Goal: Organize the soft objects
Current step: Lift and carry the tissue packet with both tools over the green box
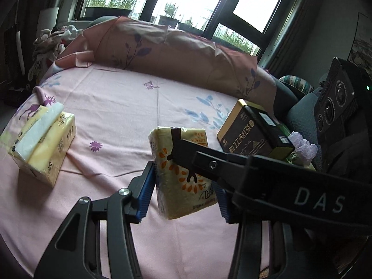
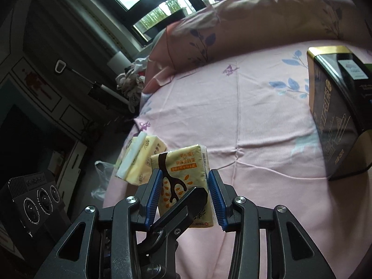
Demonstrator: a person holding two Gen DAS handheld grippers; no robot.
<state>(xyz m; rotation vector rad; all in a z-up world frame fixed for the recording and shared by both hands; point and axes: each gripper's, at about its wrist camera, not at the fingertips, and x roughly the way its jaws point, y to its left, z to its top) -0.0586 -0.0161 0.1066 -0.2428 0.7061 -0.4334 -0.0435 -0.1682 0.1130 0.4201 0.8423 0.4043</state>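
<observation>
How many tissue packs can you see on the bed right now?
2. One tissue pack is clamped between both grippers, lifted above the pink sheet. The other, opened pack lies near the bed's left edge. More may be hidden out of frame.

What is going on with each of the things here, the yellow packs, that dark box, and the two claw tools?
Tissue pack: lifted off the bed, gripped by both tools.
Left gripper: shut on that pack's sides.
Right gripper: shut on the same pack.
Opened tissue pack: lying on the pink bedsheet, white tissue sticking out.
Dark tea tin: closed, tilted.
Pillow: resting along the head of the bed.
</observation>
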